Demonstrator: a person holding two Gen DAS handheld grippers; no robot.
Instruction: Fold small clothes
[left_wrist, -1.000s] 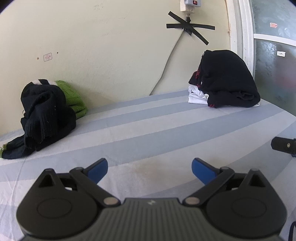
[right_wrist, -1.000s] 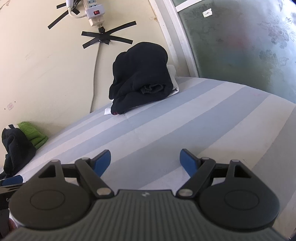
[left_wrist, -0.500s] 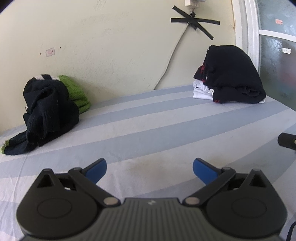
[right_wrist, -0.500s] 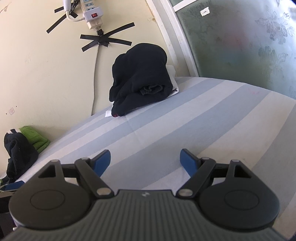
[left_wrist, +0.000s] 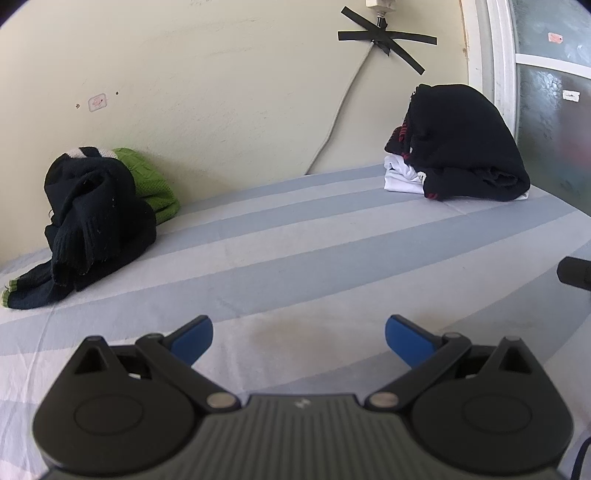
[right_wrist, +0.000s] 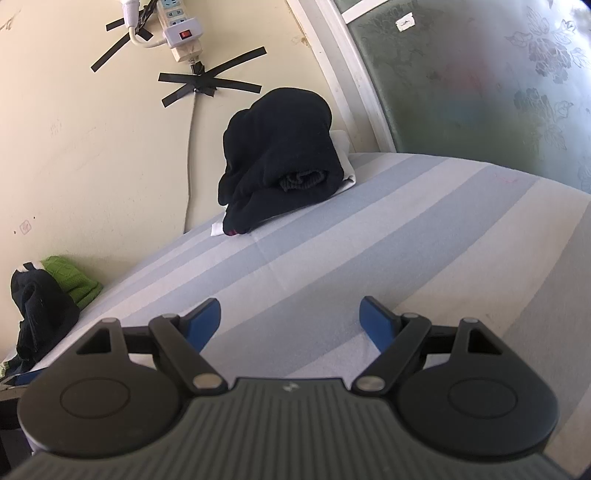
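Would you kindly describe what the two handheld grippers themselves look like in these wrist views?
Both look alike. The left gripper and right gripper each have a ribbed dark grey body with a small pale logo, two round black discs at the sides, black linkage arms with silver pivot pins, and bright blue fingers. A thin dark cable shows at the left view's lower right edge. No hands or sleeves are visible.

Two heaps of clothes on the striped sheet, well apart. At the left of the left wrist view there's a crumpled black knit with a green-edged cuff trailing off, leaning on a green knit. Upper right is a black garment draped over a folded white piece, some red trim showing.
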